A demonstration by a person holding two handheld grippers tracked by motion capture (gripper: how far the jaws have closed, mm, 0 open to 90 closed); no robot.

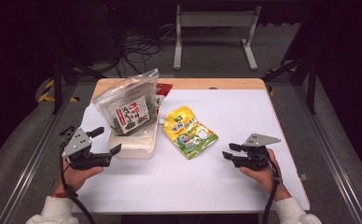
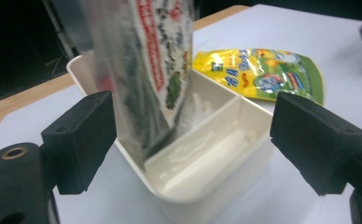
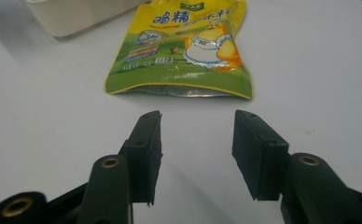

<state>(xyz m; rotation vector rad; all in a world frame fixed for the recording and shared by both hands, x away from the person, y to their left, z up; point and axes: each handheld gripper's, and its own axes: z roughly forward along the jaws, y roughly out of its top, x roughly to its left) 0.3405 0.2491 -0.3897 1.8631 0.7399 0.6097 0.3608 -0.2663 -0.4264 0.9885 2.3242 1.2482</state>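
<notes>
Your left gripper [image 1: 108, 141] lower left of the high view, jaws wide beside the white tray [image 1: 133, 148], your right gripper [image 1: 227, 151] lower right, jaws parted, empty, yellow pouch [image 1: 190, 131] at centre.

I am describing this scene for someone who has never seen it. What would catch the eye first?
Most striking is the tall clear bag of dark food with a red and white label, standing in the cream divided box at the table's left. Right of the box, a bright yellow and green pouch lies flat on the white tabletop. Near the front edge, the left tongs gape at the box and the right tongs point open toward the pouch.
</notes>
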